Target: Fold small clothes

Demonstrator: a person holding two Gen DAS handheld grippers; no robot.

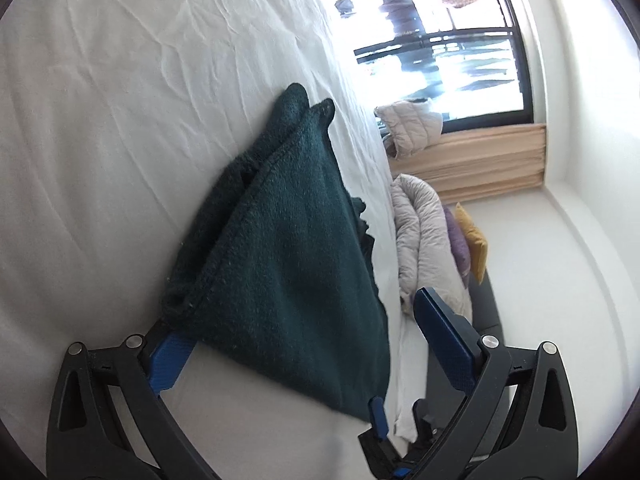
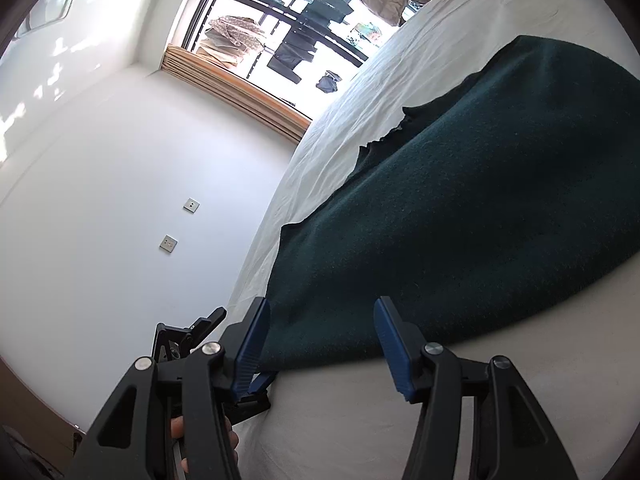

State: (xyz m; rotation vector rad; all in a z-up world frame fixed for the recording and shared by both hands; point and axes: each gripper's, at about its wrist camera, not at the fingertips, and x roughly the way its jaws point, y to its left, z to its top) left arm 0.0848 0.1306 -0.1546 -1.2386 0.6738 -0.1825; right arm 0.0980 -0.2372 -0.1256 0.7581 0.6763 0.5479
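I find the dark green knit garment [image 1: 288, 264] lying on the white bed sheet [image 1: 120, 120], already doubled over on itself, with two stitched edges stacked near its far corner. Seen from the left wrist, the left gripper [image 1: 304, 344] stands with its jaws wide apart: one blue pad [image 1: 170, 364] sits at the garment's near edge, partly tucked under the cloth, while the other pad [image 1: 444, 340] hangs clear beyond the side of the bed, pressing on nothing. I judge this gripper open, with the fabric running straight ahead of it and its long axis pointing away along the fingers toward the window [image 1: 440, 40]. From the right wrist, the right gripper [image 2: 324, 344] is also parted, both blue pads bare, and the same garment [image 2: 480, 208] begins just ahead of its fingertips, spreading forward and to the far side; nothing is clamped. The tip of the other gripper shows just beside its near finger at the hem. Both grippers therefore stand at the same near edge, so I judge neither much nearer than the other. My assessment: the next fold turns on taking this near hem and carrying it forward along the garment's length.
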